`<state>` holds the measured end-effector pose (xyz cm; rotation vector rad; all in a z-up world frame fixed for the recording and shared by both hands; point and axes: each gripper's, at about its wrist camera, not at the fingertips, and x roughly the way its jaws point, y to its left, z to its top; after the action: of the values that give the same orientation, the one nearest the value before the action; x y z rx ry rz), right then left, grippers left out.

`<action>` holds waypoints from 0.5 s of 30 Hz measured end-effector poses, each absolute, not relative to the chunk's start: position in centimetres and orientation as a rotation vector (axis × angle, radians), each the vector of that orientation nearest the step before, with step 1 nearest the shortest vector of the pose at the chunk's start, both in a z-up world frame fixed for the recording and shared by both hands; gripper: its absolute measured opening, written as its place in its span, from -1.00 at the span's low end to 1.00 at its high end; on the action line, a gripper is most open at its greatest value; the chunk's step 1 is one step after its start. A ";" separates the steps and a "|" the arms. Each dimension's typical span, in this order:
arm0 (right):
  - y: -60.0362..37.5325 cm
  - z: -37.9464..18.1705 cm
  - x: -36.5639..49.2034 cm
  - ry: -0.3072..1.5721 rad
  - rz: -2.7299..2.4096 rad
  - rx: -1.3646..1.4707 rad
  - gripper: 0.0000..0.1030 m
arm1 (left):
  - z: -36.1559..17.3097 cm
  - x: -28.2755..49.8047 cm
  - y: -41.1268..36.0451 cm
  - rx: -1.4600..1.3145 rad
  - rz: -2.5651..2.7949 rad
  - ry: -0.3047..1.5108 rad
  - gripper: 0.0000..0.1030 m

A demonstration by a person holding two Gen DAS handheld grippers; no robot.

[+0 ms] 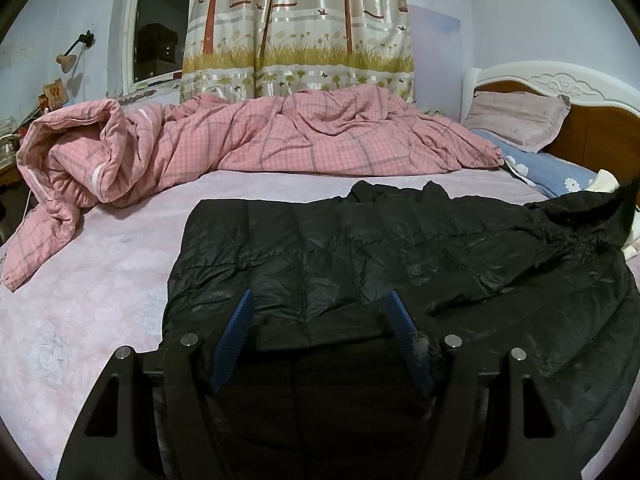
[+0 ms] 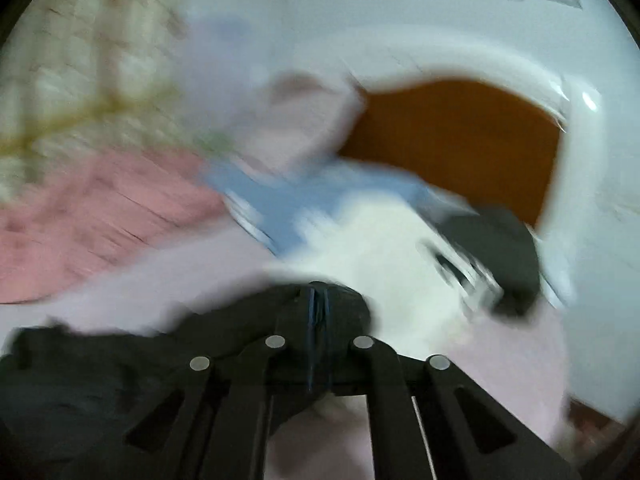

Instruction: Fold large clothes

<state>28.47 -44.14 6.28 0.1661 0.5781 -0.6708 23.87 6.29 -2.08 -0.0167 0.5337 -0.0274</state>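
A black quilted jacket (image 1: 360, 248) lies spread across the pale pink bed sheet (image 1: 100, 280). My left gripper (image 1: 322, 312) is over the jacket's near edge. Its blue pads (image 1: 240, 320) stand wide apart, with fabric lying loose between them. At the right the jacket rises into a lifted peak (image 1: 624, 204). The right wrist view is blurred. In it my right gripper (image 2: 319, 300) has its pads almost together, pinching a bunch of the black jacket (image 2: 100, 360), which trails down to the left.
A crumpled pink checked quilt (image 1: 280, 140) covers the far side of the bed. A mauve pillow (image 1: 520, 120) and a blue flowered pillow (image 1: 552, 168) lie against the wood-and-white headboard (image 1: 592, 132). White cloth (image 2: 380, 248) and a dark item (image 2: 508, 260) sit near the headboard. A curtain (image 1: 300, 28) hangs behind.
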 end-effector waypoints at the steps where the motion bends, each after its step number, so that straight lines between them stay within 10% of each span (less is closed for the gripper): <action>1: -45.5 5.8 28.3 0.596 -0.667 0.248 -0.71 | -2.1 23.9 6.3 -0.016 -0.027 0.534 0.32; 5: -47.9 5.5 26.1 0.479 -0.476 0.564 -0.65 | -2.1 23.9 6.4 -0.017 -0.026 0.534 0.33; 9: -45.2 7.5 26.0 0.367 -0.465 0.359 0.53 | -2.1 23.9 6.3 -0.017 -0.026 0.536 0.35; 15: -38.3 9.6 30.2 0.366 -0.205 0.042 0.57 | -2.1 24.0 6.2 -0.015 -0.026 0.535 0.35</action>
<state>30.19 -38.31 9.61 0.0422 0.3662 -0.2055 23.95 6.22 -2.14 -0.0149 0.5351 -0.0259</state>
